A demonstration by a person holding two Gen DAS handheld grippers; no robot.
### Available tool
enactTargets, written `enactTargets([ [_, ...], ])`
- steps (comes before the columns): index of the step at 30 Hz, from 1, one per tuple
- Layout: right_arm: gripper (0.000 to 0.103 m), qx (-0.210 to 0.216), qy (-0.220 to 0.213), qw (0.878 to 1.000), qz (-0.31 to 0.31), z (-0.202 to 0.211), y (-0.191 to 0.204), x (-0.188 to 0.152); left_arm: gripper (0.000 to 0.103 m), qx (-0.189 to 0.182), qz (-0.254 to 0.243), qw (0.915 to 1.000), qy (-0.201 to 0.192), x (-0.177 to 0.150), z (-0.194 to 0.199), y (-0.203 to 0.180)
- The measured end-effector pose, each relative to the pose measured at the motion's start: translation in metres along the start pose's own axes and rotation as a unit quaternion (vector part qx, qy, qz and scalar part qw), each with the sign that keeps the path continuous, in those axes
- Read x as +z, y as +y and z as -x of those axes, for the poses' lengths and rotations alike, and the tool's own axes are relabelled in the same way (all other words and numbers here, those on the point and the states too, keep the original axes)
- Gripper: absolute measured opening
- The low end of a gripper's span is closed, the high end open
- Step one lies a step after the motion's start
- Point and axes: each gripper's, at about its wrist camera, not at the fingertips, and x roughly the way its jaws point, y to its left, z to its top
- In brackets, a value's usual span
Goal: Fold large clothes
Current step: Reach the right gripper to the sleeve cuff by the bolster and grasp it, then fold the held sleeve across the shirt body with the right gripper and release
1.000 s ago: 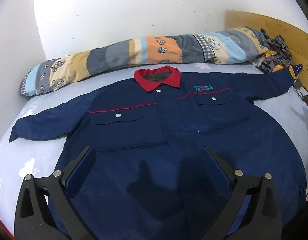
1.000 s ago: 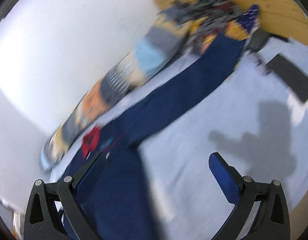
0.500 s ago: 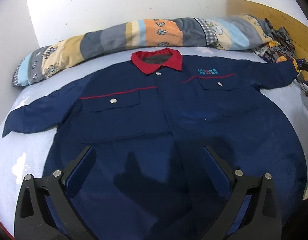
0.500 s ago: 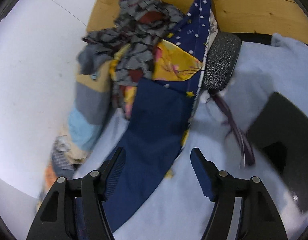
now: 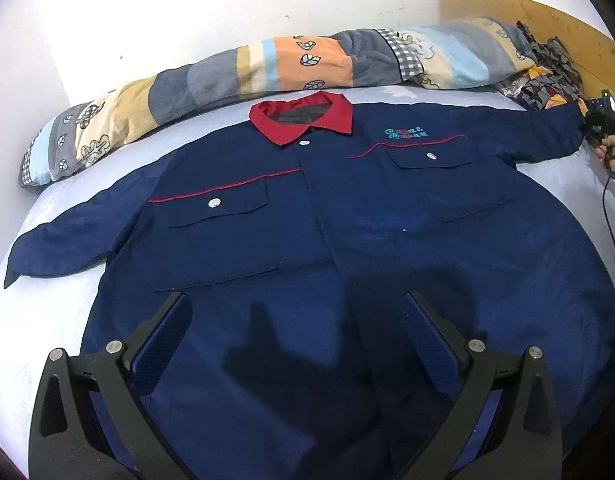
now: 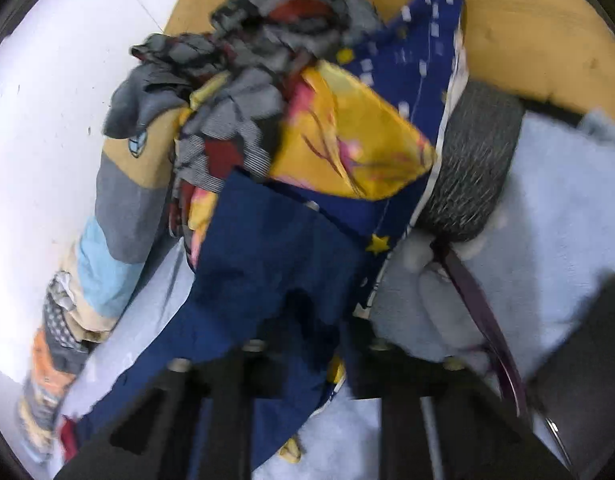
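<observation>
A large navy work shirt [image 5: 327,220] with a red collar [image 5: 303,116] lies face up and spread flat on the pale blue bed, both sleeves out. My left gripper [image 5: 297,332] is open and empty, hovering over the shirt's lower front. My right gripper [image 6: 311,344] is shut on the cuff end of the shirt's right-hand sleeve [image 6: 267,264]. It also shows far right in the left wrist view [image 5: 599,128], at that cuff [image 5: 563,132].
A rolled patchwork quilt [image 5: 267,72] lies along the wall behind the collar. Crumpled patterned clothes [image 6: 291,92] and a dark grey roll [image 6: 471,168] sit by the wooden headboard [image 6: 527,28]. A dark flat object [image 6: 583,364] lies on the sheet at right.
My right gripper swung to the sleeve end near the headboard and closed its jaws on the cuff. My left gripper stayed open, shifting slightly over the shirt.
</observation>
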Motion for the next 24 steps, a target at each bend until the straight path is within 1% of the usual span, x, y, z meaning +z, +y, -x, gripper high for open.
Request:
enactTargets([
  [1, 0.010, -0.002, -0.009, 1.000, 0.009, 0.009, 0.005, -0.002, 0.103, -0.002, 0.002, 1.0000, -0.004, 0.001, 0.003, 0.000],
  [4, 0.009, 0.010, -0.037, 0.999, 0.026, 0.035, 0.018, -0.002, 0.103, -0.011, 0.008, 0.9998, -0.012, 0.002, 0.010, 0.001],
  [6, 0.009, 0.030, -0.048, 0.998, 0.024, 0.056, 0.025, 0.000, 0.103, -0.014, 0.008, 0.9997, -0.017, 0.002, 0.014, 0.001],
  [8, 0.008, 0.050, -0.050, 0.997, 0.026, 0.071, 0.035, 0.002, 0.103, -0.019, 0.011, 0.9995, -0.024, 0.004, 0.021, 0.001],
  [10, 0.008, 0.057, -0.052, 0.996, 0.037, 0.090, 0.049, 0.003, 0.103, -0.020, 0.013, 0.9991, -0.034, 0.006, 0.028, 0.003],
  [13, 0.008, 0.089, -0.057, 0.994, 0.043, 0.125, 0.081, 0.003, 0.103, -0.019, 0.023, 0.9985, -0.045, 0.008, 0.036, 0.010],
  [16, 0.007, 0.123, -0.064, 0.988, 0.064, 0.161, 0.131, 0.003, 0.103, -0.027, 0.045, 0.9974, -0.048, 0.007, 0.044, 0.023],
  [19, 0.007, 0.164, -0.069, 0.980, 0.088, 0.203, 0.190, -0.004, 0.103, -0.028, 0.059, 0.9966, -0.051, 0.004, 0.050, 0.035],
  [20, 0.007, 0.184, -0.072, 0.975, 0.099, 0.221, 0.214, -0.008, 0.103, -0.025, 0.060, 0.9965, -0.053, 0.003, 0.051, 0.038],
  [22, 0.007, 0.209, -0.077, 0.967, 0.125, 0.250, 0.257, -0.018, 0.103, -0.022, 0.067, 0.9961, -0.052, -0.001, 0.054, 0.049],
  [24, 0.007, 0.244, -0.078, 0.954, 0.154, 0.286, 0.310, -0.036, 0.103, -0.023, 0.077, 0.9954, -0.051, -0.005, 0.058, 0.059],
])
